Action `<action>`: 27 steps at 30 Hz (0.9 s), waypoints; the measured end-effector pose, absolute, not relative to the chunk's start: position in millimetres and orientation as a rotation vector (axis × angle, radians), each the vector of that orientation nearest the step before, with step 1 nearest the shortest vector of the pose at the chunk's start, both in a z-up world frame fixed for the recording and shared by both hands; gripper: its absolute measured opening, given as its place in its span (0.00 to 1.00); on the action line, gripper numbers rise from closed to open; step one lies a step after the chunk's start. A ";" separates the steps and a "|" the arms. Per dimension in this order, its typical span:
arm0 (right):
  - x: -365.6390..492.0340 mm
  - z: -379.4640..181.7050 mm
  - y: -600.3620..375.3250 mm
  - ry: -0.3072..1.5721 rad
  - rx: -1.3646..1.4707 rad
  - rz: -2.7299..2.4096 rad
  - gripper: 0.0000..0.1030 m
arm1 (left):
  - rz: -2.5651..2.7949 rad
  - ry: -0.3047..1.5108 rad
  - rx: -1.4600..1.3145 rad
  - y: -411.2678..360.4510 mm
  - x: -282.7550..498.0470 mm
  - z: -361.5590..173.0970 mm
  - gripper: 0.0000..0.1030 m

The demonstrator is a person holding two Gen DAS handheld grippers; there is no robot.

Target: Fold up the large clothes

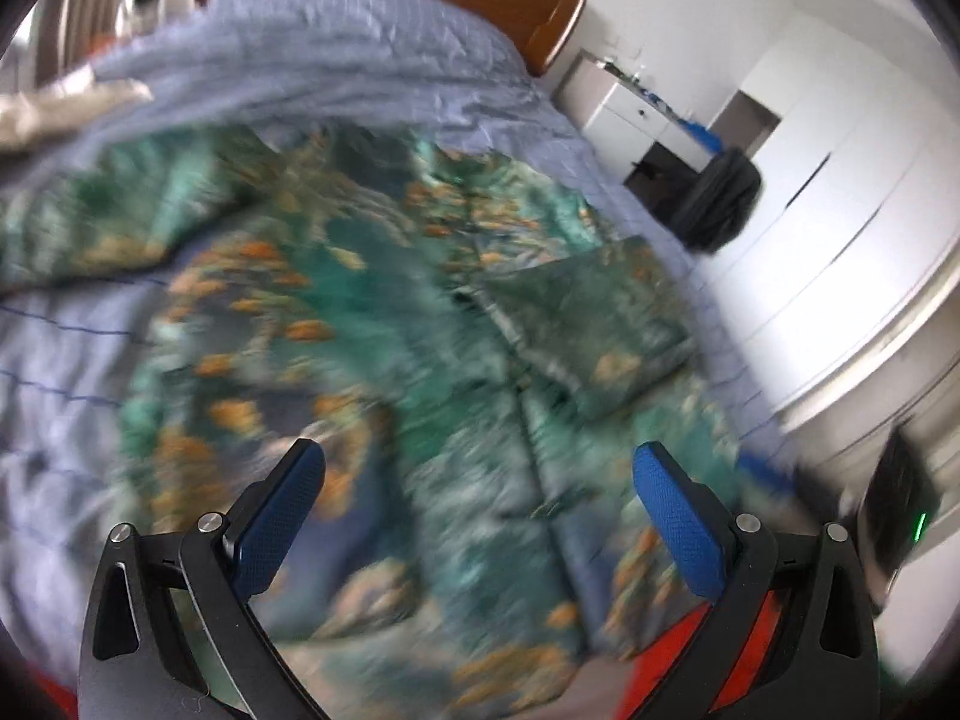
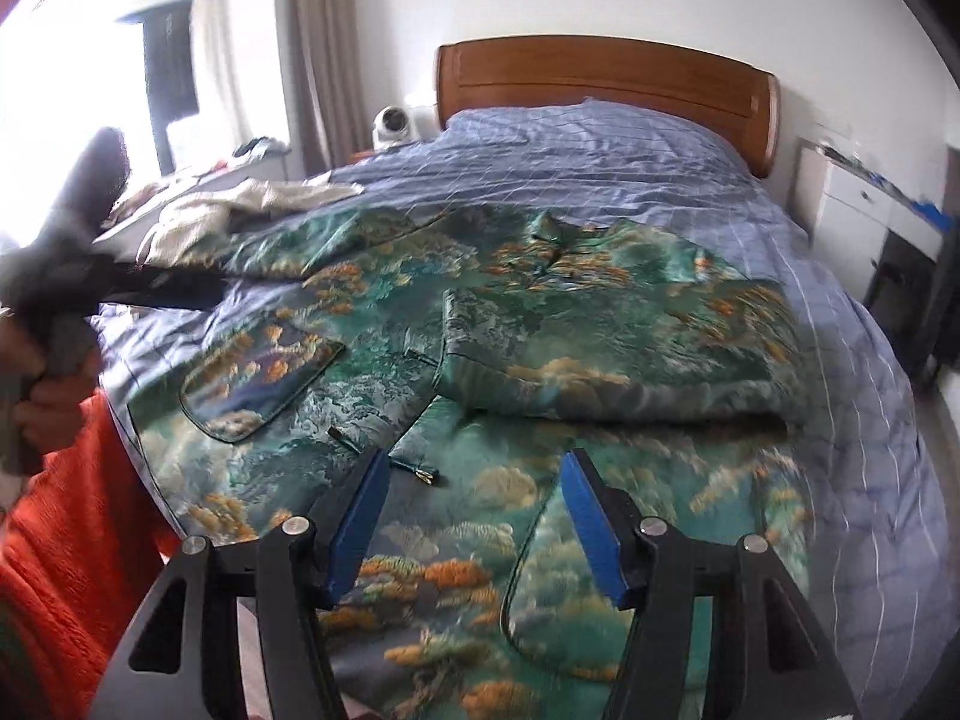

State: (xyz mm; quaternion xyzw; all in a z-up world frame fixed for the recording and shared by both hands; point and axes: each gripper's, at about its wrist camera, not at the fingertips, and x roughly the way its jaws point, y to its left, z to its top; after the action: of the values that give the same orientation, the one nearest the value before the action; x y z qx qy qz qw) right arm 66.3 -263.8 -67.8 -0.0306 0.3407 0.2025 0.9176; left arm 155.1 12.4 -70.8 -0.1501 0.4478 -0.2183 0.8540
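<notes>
From where I sit, the left hand-held gripper (image 1: pixel 477 480) hangs over the near left part of the bed, its blue pads spread wide with nothing between them. Below and ahead of it lies the large green satin robe with orange and cream landscape print (image 2: pixel 540 372), spread flat on the blue-grey checked quilt (image 2: pixel 630 150). The robe's long axis runs from the near edge of the bed away toward the wooden headboard (image 2: pixel 600 69), collar at the far end and hem nearest me. On its left side the sleeve (image 2: pixel 288 246) is still stretched out toward the far left, well away from the body of the garment. On the right side the other sleeve (image 2: pixel 612 348) is already folded across the chest. The right hand-held gripper (image 2: pixel 474 480) hovers over the near hem, also wide open and empty. I judge the unfolded left sleeve to be the next thing to take, and the left gripper is the nearer one for it; it lies ahead and to that gripper's left.
</notes>
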 end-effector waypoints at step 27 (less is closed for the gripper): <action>265.7 -39.7 -424.5 0.691 0.227 0.182 0.37 | -0.334 1.037 -0.109 -70.4 384.7 -98.8 0.06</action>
State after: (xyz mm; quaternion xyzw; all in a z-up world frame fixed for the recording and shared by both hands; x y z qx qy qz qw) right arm 265.7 -424.5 -39.7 0.1108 0.3376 0.0891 0.9305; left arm 384.7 -70.4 -98.8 -0.0516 0.4928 -0.1586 0.8540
